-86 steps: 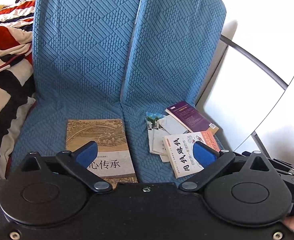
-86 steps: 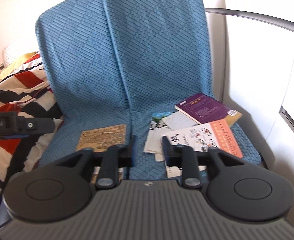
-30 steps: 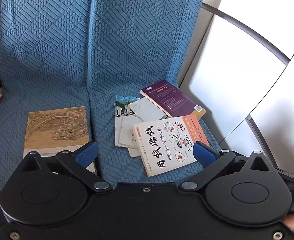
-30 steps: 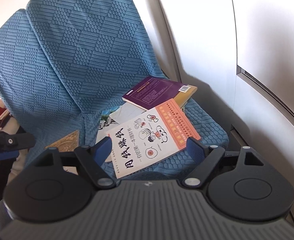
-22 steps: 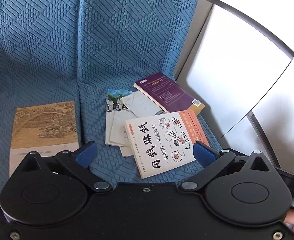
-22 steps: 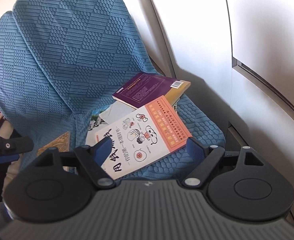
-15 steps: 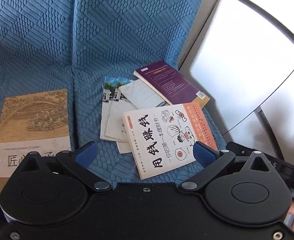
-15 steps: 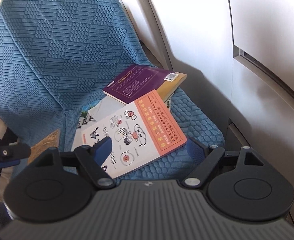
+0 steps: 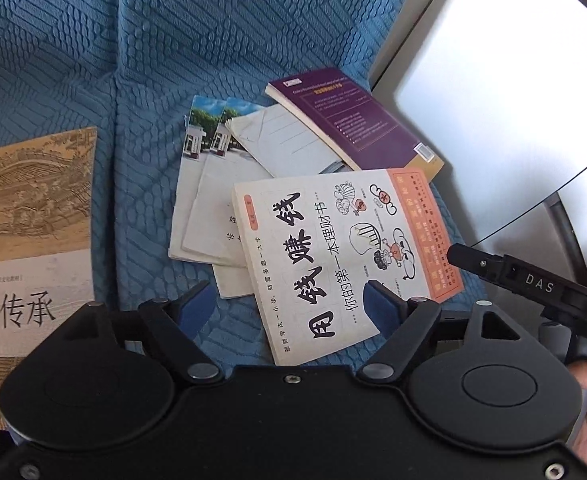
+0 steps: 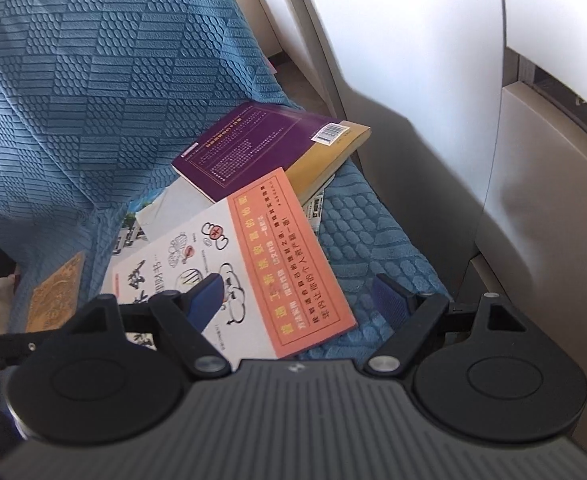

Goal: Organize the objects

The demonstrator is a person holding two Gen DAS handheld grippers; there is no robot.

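- The white-and-orange book (image 9: 345,256) lies flat on the right blue seat cushion (image 10: 373,232), on top of loose booklets (image 9: 209,204).
- The purple book (image 9: 349,120) lies just behind it, partly overlapped.
- The tan book (image 9: 29,216) lies on the left cushion, well apart.
- Right gripper (image 10: 297,300): fingers spread, straddling the white-and-orange book's near corner.
- Left gripper (image 9: 285,304): fingers spread over the same book's near edge.

Both grippers now sit closer to the books. The right gripper (image 10: 299,298), shut at first, has spread fingers over the white-and-orange book (image 10: 253,256), which fills the left view's (image 9: 345,256) centre; the striped blanket has left frame.
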